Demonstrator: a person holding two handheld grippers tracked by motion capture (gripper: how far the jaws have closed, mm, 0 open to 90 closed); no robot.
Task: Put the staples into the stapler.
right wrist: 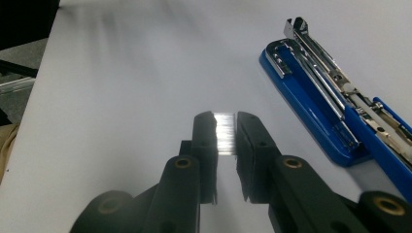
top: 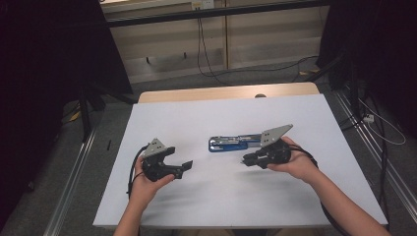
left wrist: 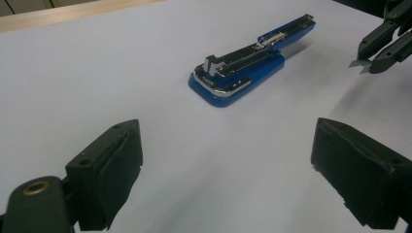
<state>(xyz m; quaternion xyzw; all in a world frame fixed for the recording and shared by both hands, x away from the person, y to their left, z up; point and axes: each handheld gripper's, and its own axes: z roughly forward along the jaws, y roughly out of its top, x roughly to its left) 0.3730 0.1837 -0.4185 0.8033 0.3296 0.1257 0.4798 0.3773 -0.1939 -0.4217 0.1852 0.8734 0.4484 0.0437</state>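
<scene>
A blue stapler (top: 235,143) lies opened out flat near the middle of the white table (top: 206,113), its chrome magazine facing up and its long axis running left to right in the high view. Just in front of its right half, the right gripper (top: 244,160) is held in the right hand (top: 295,162), above or at the table, jaws pointing left; they are pressed on a shiny strip (right wrist: 225,133), probably a stick of staples, which stands between the pads in the right gripper view. Well apart to the left, the left hand (top: 142,179) holds the left gripper (top: 187,167) with its jaws spread wide and nothing between them, aimed toward the stapler.
</scene>
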